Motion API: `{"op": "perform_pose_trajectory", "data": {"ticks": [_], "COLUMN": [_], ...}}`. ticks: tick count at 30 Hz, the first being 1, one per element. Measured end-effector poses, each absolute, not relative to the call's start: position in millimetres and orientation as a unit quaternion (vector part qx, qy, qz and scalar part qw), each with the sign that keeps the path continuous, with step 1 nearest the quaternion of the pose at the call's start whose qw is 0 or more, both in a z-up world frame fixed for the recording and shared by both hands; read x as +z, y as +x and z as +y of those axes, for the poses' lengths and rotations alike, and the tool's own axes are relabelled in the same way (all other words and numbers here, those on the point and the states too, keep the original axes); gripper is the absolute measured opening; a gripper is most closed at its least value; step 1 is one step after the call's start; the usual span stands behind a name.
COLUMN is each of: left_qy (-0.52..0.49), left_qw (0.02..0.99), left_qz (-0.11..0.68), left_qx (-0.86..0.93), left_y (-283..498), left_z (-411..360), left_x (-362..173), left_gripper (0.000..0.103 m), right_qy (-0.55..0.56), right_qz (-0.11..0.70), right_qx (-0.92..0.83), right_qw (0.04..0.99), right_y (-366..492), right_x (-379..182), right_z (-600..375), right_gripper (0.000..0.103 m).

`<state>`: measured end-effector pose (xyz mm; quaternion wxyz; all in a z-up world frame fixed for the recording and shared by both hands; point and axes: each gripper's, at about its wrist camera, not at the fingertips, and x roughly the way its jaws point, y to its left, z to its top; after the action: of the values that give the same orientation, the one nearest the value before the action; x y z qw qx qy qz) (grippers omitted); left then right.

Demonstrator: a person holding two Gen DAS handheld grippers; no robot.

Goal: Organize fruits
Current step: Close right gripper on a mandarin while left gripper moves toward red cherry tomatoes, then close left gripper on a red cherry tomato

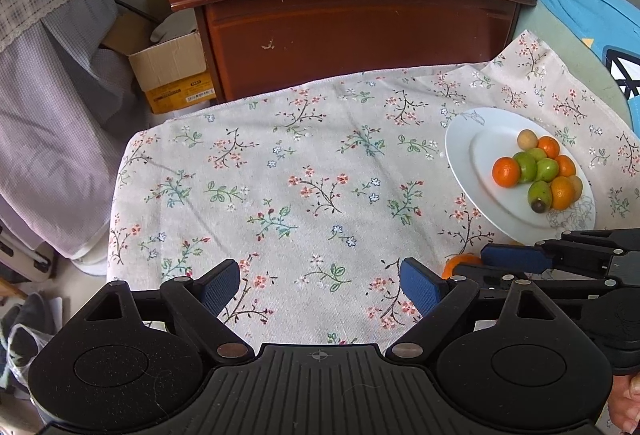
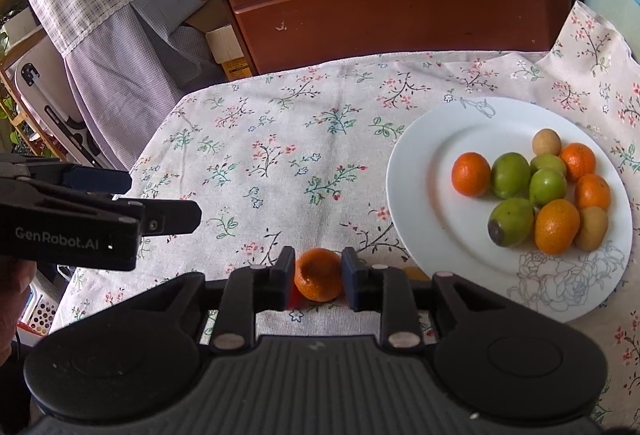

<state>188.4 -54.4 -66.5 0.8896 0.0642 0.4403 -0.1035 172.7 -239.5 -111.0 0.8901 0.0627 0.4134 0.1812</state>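
A table draped in a pale floral-print cloth (image 1: 304, 171) stands in front of a dark reddish-brown wooden cabinet (image 1: 352, 35). The black left gripper (image 1: 320, 285) hovers over bare cloth with its blue-padded fingers (image 1: 420, 287) spread wide and nothing between them. The black right gripper (image 2: 318, 275) points down at the near edge of the table; a small orange tangerine (image 2: 319, 279) (dimpled end facing the camera) sits on the cloth between its two blue pads (image 2: 286, 271), which flank it closely on either side; whether they actually press on the fruit cannot be told. Just to the right of this fruit lies a round white ceramic plate (image 2: 436, 227) with a faint line-drawn flower on its rim. On the plate, clustered toward its far-right side and touching one another, are five orange tangerines (image 2: 471, 174), four green round fruits (image 2: 511, 175) and two small tan-brown fruits (image 2: 546, 141).
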Motion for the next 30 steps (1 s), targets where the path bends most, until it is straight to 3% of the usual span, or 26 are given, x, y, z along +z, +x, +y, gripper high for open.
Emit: {"op": "perform_pose_trajectory", "data": {"ticks": [8, 14, 20, 30], "left_qy": [0.066, 0.088, 0.139, 0.128], "left_qw": [0.887, 0.882, 0.871, 0.858], "left_qz": [0.444, 0.439, 0.431, 0.425], "left_qx": [-0.108, -0.145, -0.192, -0.257], "left_y": [188, 181, 164, 161], "left_z": [-51, -55, -72, -98], "left_x": [-69, -73, -86, -98], "left_gripper": [0.089, 0.089, 0.089, 0.089], "right_qy": [0.043, 0.004, 0.057, 0.117], "right_qz": [0.413, 0.423, 0.431, 0.431], "right_qx": [0.178, 0.187, 0.185, 0.157], "right_qw": [0.892, 0.887, 0.881, 0.881], "right_y": [175, 173, 172, 161], "right_x": [-115, -111, -105, -88], "right_z": [-233, -230, -247, -282], "right_gripper": [0.035, 0.030, 0.030, 0.030]}}
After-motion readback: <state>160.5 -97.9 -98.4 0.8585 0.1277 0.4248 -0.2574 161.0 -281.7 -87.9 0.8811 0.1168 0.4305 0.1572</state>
